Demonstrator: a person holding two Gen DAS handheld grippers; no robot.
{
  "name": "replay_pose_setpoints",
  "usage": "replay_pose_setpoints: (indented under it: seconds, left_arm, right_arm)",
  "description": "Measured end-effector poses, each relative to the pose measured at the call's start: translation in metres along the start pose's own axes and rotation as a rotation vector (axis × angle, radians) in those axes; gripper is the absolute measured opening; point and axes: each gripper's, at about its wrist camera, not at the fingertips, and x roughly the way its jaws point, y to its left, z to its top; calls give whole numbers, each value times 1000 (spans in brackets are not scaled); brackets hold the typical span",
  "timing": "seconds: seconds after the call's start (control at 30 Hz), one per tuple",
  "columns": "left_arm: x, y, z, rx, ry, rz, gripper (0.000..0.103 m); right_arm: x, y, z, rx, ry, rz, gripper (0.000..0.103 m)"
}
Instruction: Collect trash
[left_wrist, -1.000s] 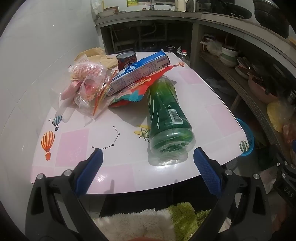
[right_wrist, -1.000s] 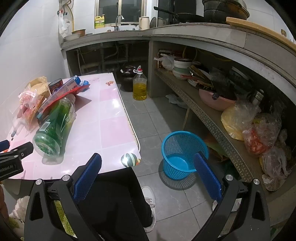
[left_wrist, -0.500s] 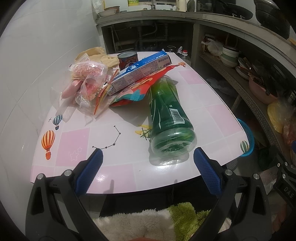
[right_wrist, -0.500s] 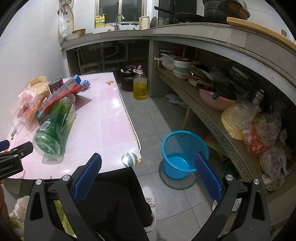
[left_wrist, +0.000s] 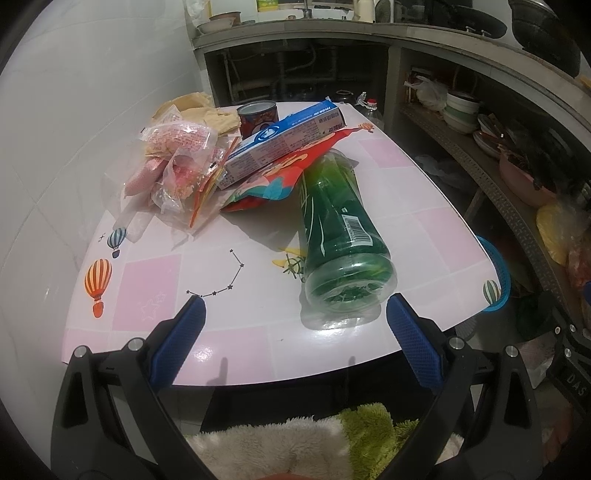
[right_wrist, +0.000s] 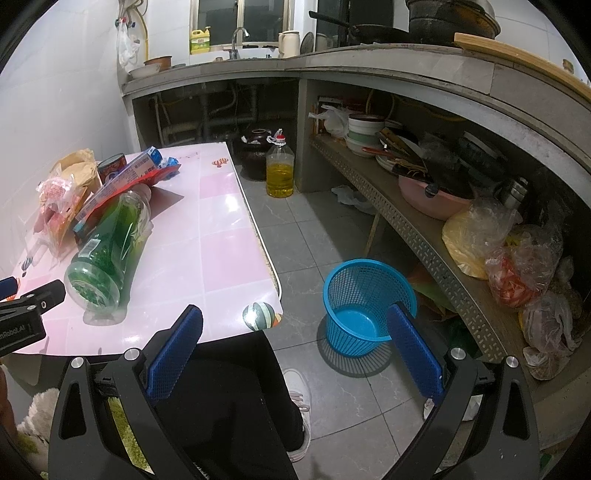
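Observation:
A green plastic bottle (left_wrist: 341, 236) (right_wrist: 110, 243) lies on its side on the pink-and-white table (left_wrist: 229, 325), base toward me. Behind it lie a red snack wrapper (left_wrist: 280, 177), a blue-and-white carton (left_wrist: 284, 142), a red can (left_wrist: 258, 117) and crumpled clear bags (left_wrist: 177, 166). My left gripper (left_wrist: 295, 306) is open just short of the bottle's base, holding nothing. My right gripper (right_wrist: 295, 314) hangs open over the floor past the table's corner, beside a blue mesh waste basket (right_wrist: 365, 299) that stands on the tiles.
A person's dark trouser leg (right_wrist: 229, 402) and white shoe (right_wrist: 299, 387) are below the right gripper. A cooking-oil bottle (right_wrist: 280, 170) stands on the floor by the counter. Shelves at right hold bowls (right_wrist: 364, 134) and bagged goods (right_wrist: 517, 266).
The left gripper has edged slightly closer to the table, so the bottle sits a little lower in its view. The right view is almost unchanged.

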Motion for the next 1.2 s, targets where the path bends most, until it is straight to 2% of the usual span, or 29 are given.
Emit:
replay_pose_setpoints:
  seconds: [1.2]
  left_arm:
    - [12,2,-1,2,24,23,94]
  right_arm:
    - [10,2,-3,8,19,-1,97]
